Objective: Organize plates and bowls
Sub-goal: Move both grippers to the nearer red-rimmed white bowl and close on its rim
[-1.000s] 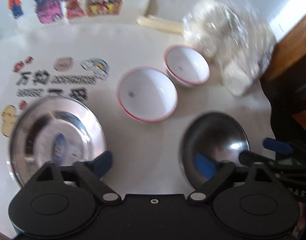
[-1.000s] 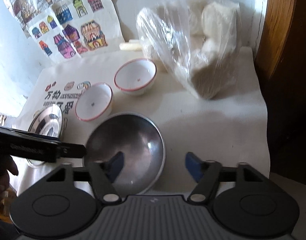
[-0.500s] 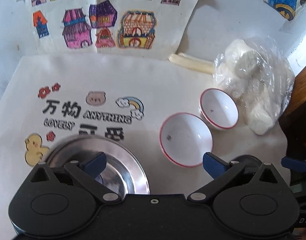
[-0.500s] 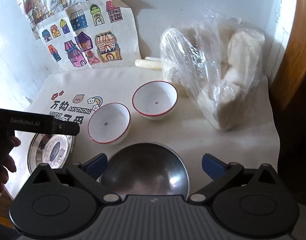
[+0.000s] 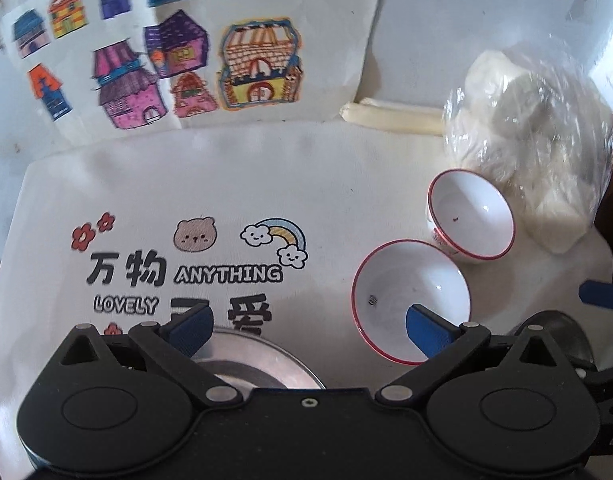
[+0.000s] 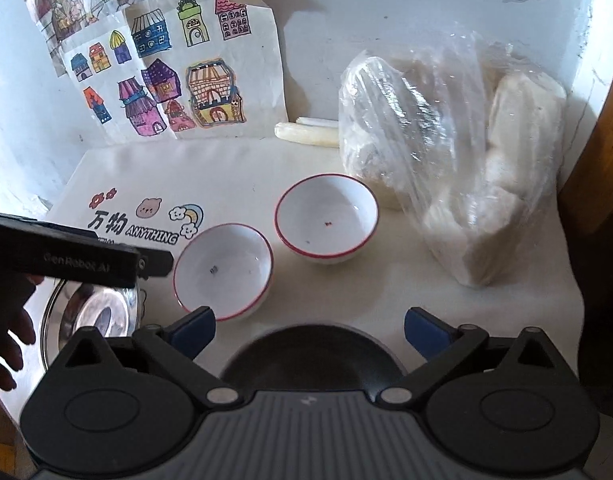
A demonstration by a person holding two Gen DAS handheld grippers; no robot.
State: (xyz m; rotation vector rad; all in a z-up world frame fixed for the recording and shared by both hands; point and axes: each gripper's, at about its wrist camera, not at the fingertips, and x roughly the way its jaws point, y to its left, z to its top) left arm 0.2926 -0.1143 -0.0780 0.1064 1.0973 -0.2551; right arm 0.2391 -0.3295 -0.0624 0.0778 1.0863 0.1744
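Four dishes, none stacked yet | near bowl (image 6: pixel 223 270) as landmark: far bowl (image 6: pixel 326 220) just behind-right, steel plate (image 6: pixel 91 314) left, steel bowl (image 6: pixel 312 354) in front | left gripper (image 5: pixel 306 330) and right gripper (image 6: pixel 308 332) both gaping, holding nothing; right's jaws just finished widening | bag (image 6: pixel 454 160) beyond, basically everything left lol

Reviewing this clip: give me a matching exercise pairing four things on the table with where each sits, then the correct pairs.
Things:
1. plastic bag
2. dark metal bowl
3. shiny metal plate
4. drawing of houses

Places:
A. leaning against the wall at the back
B. under the left tool
C. right of the two white bowls
D. nearest the right tool, between its open fingers

Pairs: 1-C, 2-D, 3-B, 4-A
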